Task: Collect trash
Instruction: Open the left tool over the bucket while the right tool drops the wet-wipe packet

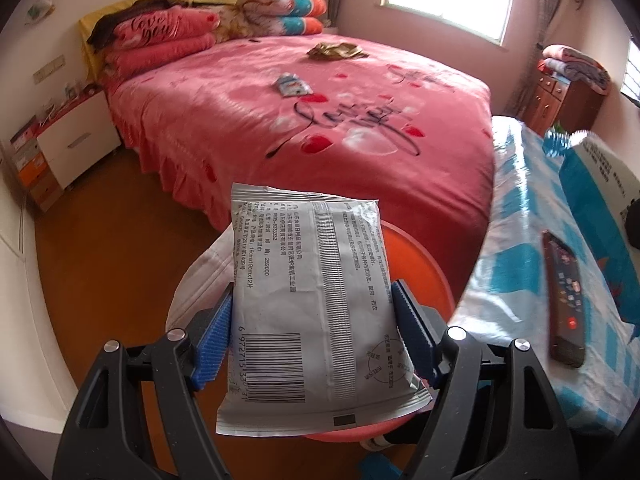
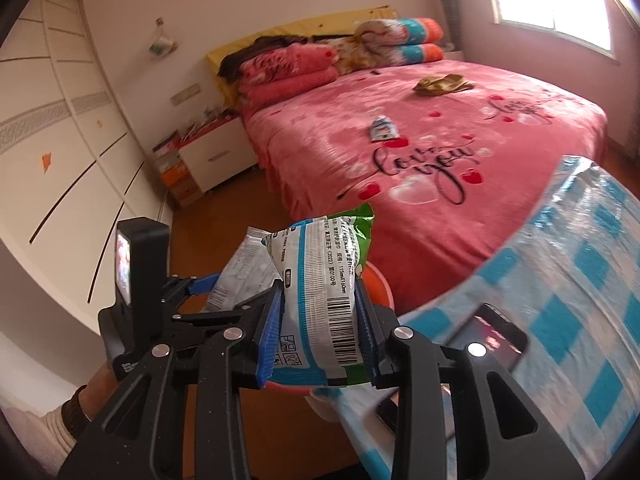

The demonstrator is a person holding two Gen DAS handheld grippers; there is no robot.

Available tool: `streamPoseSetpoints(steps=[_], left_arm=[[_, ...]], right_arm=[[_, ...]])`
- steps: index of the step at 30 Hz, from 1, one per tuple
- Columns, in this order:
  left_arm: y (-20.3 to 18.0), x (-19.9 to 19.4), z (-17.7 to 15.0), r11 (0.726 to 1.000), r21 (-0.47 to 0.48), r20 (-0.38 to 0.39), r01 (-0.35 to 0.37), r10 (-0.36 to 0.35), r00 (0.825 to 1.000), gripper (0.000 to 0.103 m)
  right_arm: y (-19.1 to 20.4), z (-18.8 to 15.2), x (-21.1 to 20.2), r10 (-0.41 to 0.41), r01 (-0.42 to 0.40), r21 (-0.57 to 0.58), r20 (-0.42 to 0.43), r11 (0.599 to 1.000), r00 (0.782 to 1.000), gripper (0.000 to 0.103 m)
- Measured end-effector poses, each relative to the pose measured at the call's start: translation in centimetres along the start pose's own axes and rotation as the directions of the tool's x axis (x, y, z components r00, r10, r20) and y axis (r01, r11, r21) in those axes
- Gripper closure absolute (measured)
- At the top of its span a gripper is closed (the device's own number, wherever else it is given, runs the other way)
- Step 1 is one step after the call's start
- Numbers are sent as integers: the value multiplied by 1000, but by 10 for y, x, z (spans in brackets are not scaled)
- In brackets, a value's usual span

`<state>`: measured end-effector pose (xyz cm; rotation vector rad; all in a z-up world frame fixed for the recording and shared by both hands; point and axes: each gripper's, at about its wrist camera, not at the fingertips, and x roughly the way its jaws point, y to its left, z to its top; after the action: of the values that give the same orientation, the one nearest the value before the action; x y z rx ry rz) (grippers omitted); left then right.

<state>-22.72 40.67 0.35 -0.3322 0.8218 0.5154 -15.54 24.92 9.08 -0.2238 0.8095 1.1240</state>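
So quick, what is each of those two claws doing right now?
Left gripper: closed on a grey-white packet with a barcode.
Right gripper: closed on a white, blue and green packet.

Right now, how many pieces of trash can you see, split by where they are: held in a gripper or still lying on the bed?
Held in a gripper: 2, the grey wipes packet in the left gripper and the green-and-white packet in the right gripper.
Lying on the bed: 2, the small blue-and-white wrapper and the crumpled gold wrapper.
Total: 4.
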Motion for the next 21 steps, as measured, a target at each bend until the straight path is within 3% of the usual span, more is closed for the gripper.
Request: streamPoseSetpoints(steps=[11, 13, 15, 21], left_arm=[[16, 30, -8, 999, -46, -43, -28, 26, 999, 25], [17, 32, -8, 998, -39, -50, -50, 48, 998, 21], [18, 33, -7, 997, -34, -49, -73, 71, 996, 20], [14, 20, -2, 993, -8, 3, -115, 115, 993, 15]], right_arm=[[16, 9, 36, 53, -54, -22, -42, 998, 998, 66], [12, 11, 37, 73, -74, -5, -30, 997, 997, 61], [9, 12, 31, 73, -73, 15, -2, 997, 997, 45], [-12, 13, 6, 10, -14, 64, 62, 998, 998, 28]])
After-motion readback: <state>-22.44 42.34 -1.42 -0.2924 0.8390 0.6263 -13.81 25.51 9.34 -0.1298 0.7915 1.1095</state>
